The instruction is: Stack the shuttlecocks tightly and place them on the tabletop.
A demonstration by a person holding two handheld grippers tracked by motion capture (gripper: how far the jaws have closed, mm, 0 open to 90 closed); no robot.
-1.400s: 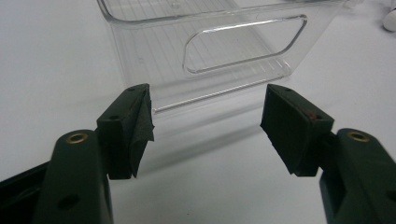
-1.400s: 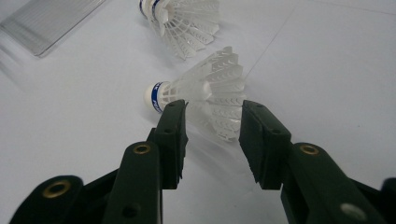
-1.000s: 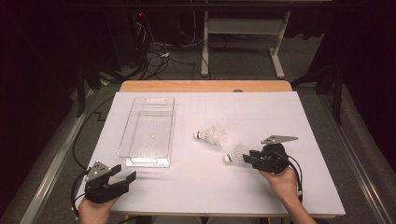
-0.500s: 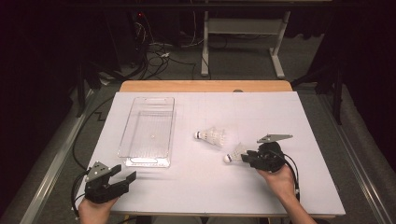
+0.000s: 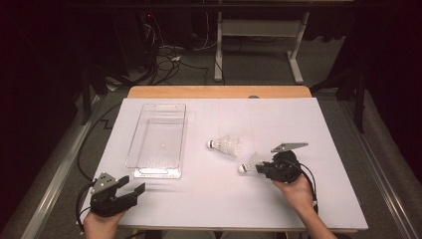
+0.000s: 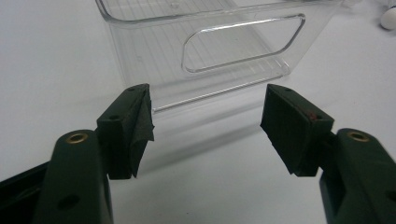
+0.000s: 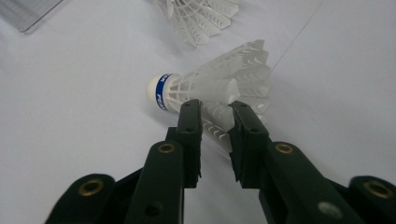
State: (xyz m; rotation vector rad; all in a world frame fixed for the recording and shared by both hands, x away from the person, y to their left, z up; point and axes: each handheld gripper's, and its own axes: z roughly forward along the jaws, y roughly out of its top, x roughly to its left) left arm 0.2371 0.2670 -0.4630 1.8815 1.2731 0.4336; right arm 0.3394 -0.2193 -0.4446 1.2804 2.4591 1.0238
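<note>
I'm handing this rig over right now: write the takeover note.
Right tool: jaws have just been closing on the feather skirt of the near shuttlecock, which lies on the table.
Left tool: open, holding nothing, facing the clear bin.
Second shuttlecock lies just beyond the near one.
Done: nothing binned yet.
Left: probably lift the gripped one into the bin, then the other.
</note>
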